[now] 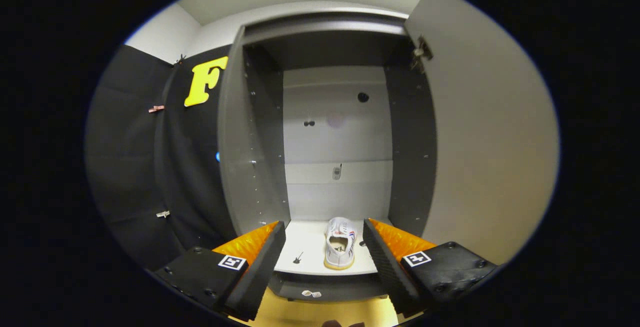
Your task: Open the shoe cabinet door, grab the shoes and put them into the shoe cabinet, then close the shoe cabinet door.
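Grey shoe cabinet (330, 132) is seen with its door (485, 132) swung open at the right. One white shoe (340, 243) is set on the cabinet floor, beyond the spread, empty gripper (324, 239).

White shoe (340, 243) on cabinet shelf (310, 247)

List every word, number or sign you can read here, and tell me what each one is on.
No text here is legible.
shoe: coloured marking on its side, too small to read.
stickers on the lower front edge of the cabinet: too small to read.
square tags on the gripper: black-and-white patterns, no words.
The jaws stand open, with the shoe just beyond them on the cabinet's bottom shelf.
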A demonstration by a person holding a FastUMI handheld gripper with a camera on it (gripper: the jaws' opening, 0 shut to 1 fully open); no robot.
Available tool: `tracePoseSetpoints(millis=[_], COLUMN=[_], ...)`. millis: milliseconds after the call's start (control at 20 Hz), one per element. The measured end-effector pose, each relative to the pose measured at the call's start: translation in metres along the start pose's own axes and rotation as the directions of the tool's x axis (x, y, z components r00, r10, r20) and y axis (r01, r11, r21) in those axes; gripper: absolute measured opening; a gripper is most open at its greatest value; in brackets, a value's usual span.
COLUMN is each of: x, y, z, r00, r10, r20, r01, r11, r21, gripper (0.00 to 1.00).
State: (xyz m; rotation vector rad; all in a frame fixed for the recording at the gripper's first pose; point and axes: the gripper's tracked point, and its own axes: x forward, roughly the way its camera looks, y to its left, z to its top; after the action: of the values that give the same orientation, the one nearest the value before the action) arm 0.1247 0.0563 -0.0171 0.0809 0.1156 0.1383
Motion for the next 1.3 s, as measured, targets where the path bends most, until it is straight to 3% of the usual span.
tracePoseSetpoints(millis=[400, 650, 850, 950, 1300], x=[-0.148, -0.206, -0.245, -0.263, -0.277], y=[-0.032, -0.068, -0.112, -0.135, -0.264], z=[0.020, 0.037, 0.042, 0.049, 0.032], r00=[0.999, 0.998, 0.993, 0.986, 0.919], r10=[-0.022, -0.057, -0.119, -0.161, -0.395], r20=[0.031, 0.030, 0.026, 0.030, 0.004], r01=[0.022, 0.056, 0.119, 0.161, 0.395], r11=[1.000, 0.996, 0.993, 0.987, 0.919], r21=[0.009, 0.064, -0.013, 0.001, 0.018], gripper=[0.98, 0.98, 0.98, 0.98, 0.98])
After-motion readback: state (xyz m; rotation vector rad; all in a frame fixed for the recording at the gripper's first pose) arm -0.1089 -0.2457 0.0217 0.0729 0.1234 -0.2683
